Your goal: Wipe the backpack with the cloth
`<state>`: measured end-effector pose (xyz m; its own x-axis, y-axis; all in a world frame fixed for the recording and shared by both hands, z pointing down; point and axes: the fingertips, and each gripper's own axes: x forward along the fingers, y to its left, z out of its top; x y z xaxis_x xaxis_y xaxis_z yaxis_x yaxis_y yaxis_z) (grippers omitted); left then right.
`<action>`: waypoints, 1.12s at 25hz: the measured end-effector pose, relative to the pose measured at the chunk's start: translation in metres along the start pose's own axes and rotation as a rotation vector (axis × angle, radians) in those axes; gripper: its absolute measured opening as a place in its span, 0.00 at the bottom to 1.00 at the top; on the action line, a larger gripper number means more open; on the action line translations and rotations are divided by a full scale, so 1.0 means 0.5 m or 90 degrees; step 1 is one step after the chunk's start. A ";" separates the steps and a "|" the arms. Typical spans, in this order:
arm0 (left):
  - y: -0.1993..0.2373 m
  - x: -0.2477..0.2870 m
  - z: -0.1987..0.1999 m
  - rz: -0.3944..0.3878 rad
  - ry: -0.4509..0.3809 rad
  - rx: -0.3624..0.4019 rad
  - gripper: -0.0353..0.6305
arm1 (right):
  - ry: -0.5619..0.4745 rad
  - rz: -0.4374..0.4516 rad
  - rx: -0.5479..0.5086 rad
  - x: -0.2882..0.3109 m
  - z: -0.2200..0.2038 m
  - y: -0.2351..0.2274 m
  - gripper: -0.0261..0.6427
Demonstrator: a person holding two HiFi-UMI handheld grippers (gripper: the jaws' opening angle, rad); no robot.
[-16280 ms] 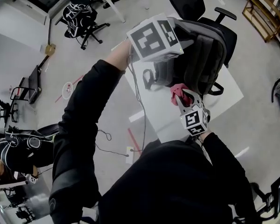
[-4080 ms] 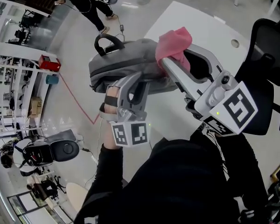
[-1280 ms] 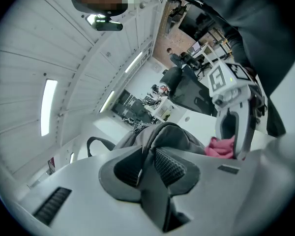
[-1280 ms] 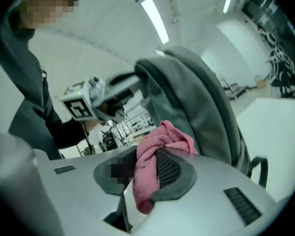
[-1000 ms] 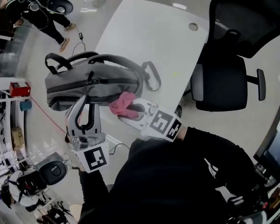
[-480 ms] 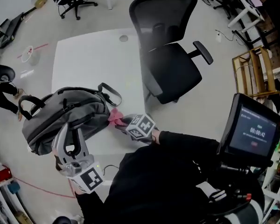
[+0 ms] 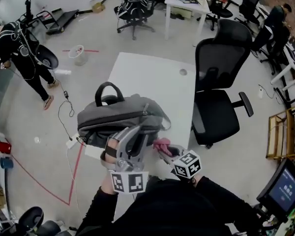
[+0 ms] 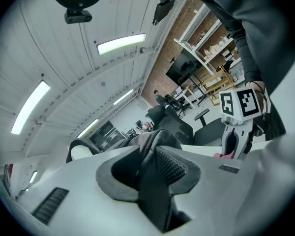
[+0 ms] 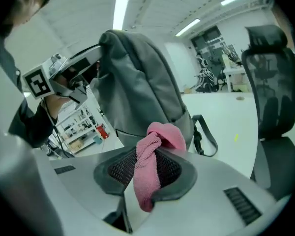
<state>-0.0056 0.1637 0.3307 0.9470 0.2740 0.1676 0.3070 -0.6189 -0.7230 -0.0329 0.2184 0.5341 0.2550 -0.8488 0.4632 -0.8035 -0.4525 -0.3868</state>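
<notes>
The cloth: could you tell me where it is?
Head view, lower centre: cloth pinched in the right claw, just right of the backpack, by the table's near edge.

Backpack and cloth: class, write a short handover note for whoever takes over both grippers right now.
Left gripper: jaws shut on a fold of the grey backpack, holding it at the near end of the white table.
Right gripper: jaws shut on the pink cloth, close beside the backpack; contact unclear.
Done: both grips are set. How much has been wiped does not show.
Left: press the cloth on and wipe across the backpack, probably turning it as needed.
</notes>
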 end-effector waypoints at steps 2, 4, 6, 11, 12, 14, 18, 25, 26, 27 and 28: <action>-0.004 -0.001 0.005 -0.019 0.013 -0.004 0.21 | -0.016 0.001 -0.082 -0.002 0.042 0.042 0.18; -0.017 0.005 0.010 -0.028 0.023 -0.011 0.21 | -0.047 0.005 -0.148 -0.017 0.076 0.073 0.18; -0.031 0.035 0.001 -0.021 0.043 -0.024 0.21 | -0.103 0.030 -0.199 -0.033 0.122 0.076 0.18; -0.014 0.113 -0.010 -0.064 0.065 -0.145 0.22 | -0.243 0.057 -0.233 -0.124 0.288 0.060 0.18; 0.000 0.110 -0.019 -0.057 0.063 -0.172 0.22 | -0.256 0.061 -0.234 -0.130 0.301 0.058 0.18; 0.008 0.089 -0.024 -0.036 0.055 -0.209 0.22 | -0.262 0.074 -0.234 -0.131 0.307 0.057 0.18; 0.005 0.046 -0.013 0.040 0.114 0.003 0.23 | -0.246 0.106 -0.226 -0.116 0.288 0.065 0.18; 0.052 -0.011 -0.090 0.120 0.260 0.057 0.33 | -0.220 0.166 -0.214 -0.098 0.264 0.082 0.18; 0.070 -0.018 -0.116 0.121 0.284 0.048 0.38 | -0.217 0.174 -0.212 -0.097 0.263 0.085 0.18; 0.084 -0.020 -0.136 0.117 0.301 0.047 0.40 | -0.215 0.183 -0.211 -0.096 0.263 0.088 0.18; 0.093 -0.018 -0.150 0.110 0.309 0.044 0.40 | -0.213 0.192 -0.211 -0.095 0.262 0.090 0.18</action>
<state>0.0070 0.0773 0.3458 0.9231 -0.2107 0.3218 0.1513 -0.5702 -0.8074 -0.0108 0.2026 0.3901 0.1007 -0.9923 0.0718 -0.9796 -0.1115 -0.1673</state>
